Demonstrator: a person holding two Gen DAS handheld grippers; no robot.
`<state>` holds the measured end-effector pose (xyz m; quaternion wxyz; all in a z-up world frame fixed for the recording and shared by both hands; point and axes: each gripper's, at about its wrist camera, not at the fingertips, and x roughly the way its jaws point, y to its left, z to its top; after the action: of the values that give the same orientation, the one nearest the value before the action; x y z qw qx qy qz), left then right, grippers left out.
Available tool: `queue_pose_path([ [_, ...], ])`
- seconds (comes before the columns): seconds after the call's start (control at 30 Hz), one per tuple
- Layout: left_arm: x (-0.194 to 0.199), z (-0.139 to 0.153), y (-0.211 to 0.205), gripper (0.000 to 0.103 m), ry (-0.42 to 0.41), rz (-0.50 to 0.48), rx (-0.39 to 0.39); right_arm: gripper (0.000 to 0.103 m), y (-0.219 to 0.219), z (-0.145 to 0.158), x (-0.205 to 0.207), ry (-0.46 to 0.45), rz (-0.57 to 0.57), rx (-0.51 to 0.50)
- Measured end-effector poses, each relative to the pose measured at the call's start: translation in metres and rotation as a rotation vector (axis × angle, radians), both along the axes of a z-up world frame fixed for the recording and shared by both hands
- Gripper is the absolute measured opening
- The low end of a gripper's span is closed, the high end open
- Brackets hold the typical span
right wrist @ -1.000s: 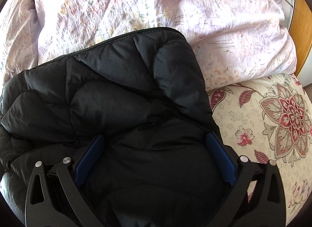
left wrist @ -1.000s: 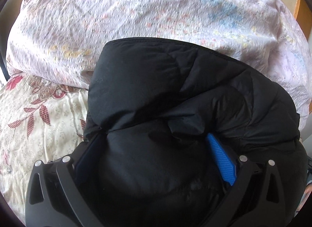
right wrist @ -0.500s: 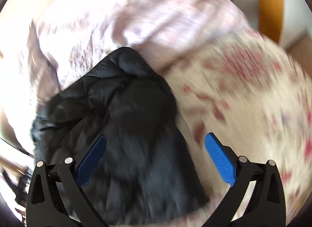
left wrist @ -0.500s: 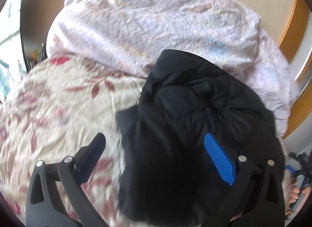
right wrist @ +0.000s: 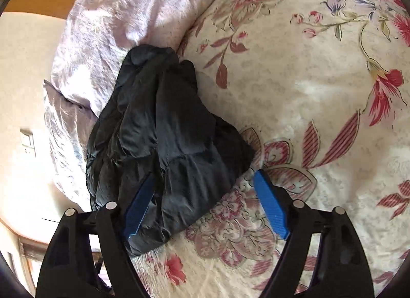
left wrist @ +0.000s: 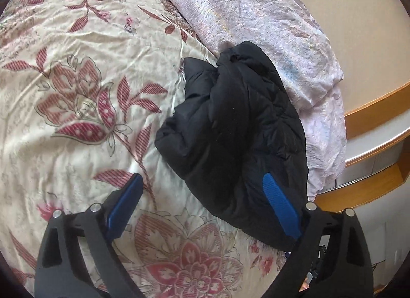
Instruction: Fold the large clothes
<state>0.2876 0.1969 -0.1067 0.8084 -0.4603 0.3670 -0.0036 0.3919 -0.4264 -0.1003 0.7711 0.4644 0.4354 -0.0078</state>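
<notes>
Floral bedspread: black jacket below spread tongs.

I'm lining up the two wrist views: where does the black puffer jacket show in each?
Left wrist: black puffer jacket sits right of centre, on the floral bedspread.
Right wrist: jacket sits left of centre.
Shared landmark: the pale lilac duvet behind it.

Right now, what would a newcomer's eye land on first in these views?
The black puffer jacket, bundled on the floral bedspread against the pale lilac duvet. Next, the blue pads of the left gripper and the right gripper, both open above the bundle's near edge.
</notes>
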Motion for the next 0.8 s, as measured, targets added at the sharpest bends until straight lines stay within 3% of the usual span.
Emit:
queue_pose_path([
  [0.17, 0.015, -0.008, -0.015, 0.073, -0.031, 0.011, -0.076, 0.072, 0.009, -0.009, 0.001, -0.045, -0.014, 0.073],
  [0.33, 0.019, -0.009, -0.017, 0.071, -0.065, 0.076, -0.117, 0.069, 0.010, -0.010, 0.004, -0.095, -0.044, 0.092],
  [0.4, 0.019, -0.010, -0.016, 0.070, -0.088, 0.109, -0.145, 0.064, 0.010, -0.012, 0.005, -0.110, -0.058, 0.102],
  [0.43, 0.018, -0.011, -0.015, 0.068, -0.097, 0.122, -0.155, 0.056, 0.010, -0.014, 0.006, -0.106, -0.062, 0.097],
  [0.5, 0.018, -0.015, -0.015, 0.056, -0.105, 0.151, -0.172, 0.042, 0.012, -0.018, 0.008, -0.102, -0.064, 0.083],
  [0.53, 0.018, -0.020, -0.013, 0.039, -0.101, 0.174, -0.188, 0.034, 0.013, -0.018, 0.008, -0.108, -0.062, 0.083],
  [0.57, 0.018, -0.024, -0.012, 0.030, -0.102, 0.184, -0.205, 0.029, 0.014, -0.017, 0.007, -0.115, -0.061, 0.080],
  [0.63, 0.017, -0.030, -0.007, 0.023, -0.117, 0.185, -0.256, 0.025, 0.015, -0.010, 0.004, -0.135, -0.046, 0.063],
  [0.8, 0.013, -0.012, -0.002, 0.017, -0.170, 0.157, -0.232, 0.022, 0.022, 0.010, -0.001, -0.176, -0.001, 0.033],
])
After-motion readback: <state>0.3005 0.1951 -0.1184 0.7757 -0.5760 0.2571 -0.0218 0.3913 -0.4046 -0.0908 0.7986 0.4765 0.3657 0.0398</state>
